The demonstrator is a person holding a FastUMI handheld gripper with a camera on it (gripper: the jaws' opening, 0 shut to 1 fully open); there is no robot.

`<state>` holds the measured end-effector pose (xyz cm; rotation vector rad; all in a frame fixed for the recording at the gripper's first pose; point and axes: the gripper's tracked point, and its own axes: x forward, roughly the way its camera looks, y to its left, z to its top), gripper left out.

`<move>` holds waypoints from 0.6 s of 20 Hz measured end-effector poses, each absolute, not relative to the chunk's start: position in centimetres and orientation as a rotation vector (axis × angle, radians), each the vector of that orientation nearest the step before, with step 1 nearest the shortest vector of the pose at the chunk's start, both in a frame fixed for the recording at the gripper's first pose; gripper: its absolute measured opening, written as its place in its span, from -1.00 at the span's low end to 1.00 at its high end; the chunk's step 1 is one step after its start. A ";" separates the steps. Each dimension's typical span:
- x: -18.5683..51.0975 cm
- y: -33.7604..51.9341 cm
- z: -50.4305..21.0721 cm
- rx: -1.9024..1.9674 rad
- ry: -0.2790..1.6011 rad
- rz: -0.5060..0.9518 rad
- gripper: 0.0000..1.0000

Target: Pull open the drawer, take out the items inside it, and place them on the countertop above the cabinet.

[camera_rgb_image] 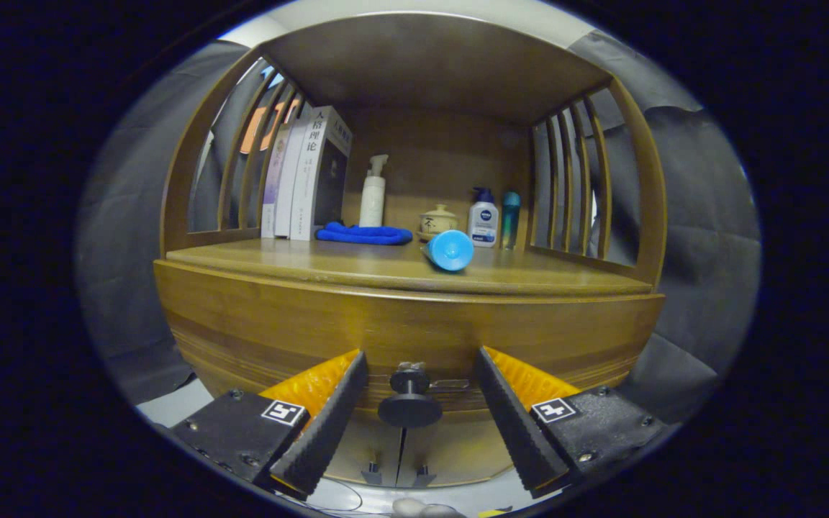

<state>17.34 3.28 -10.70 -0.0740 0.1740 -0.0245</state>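
A wooden cabinet's drawer front (256, 324) curves across just ahead of me, closed, with a black round knob (409, 403) at its middle. My gripper (420, 374) stands open, its two fingers flanking the knob with gaps on both sides, touching nothing. Above the drawer lies the countertop (299, 262). On it a light blue tube (450, 250) lies on its side near the front edge, cap toward me. The drawer's inside is hidden.
At the back of the countertop stand several books (306, 173), a white pump bottle (373, 194), a folded blue cloth (364, 234), a small ceramic jar (437, 221), a white bottle (483, 219) and a teal bottle (510, 216). Slatted wooden sides flank the shelf. Cabinet doors (400, 446) sit below the drawer.
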 end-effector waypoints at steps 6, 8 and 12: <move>18.1 3.4 -10.7 -0.075 0.167 -0.015 0.99; 18.2 3.4 -10.7 -0.086 0.179 -0.019 0.99; 17.9 3.3 -10.7 -0.090 0.228 -0.022 0.99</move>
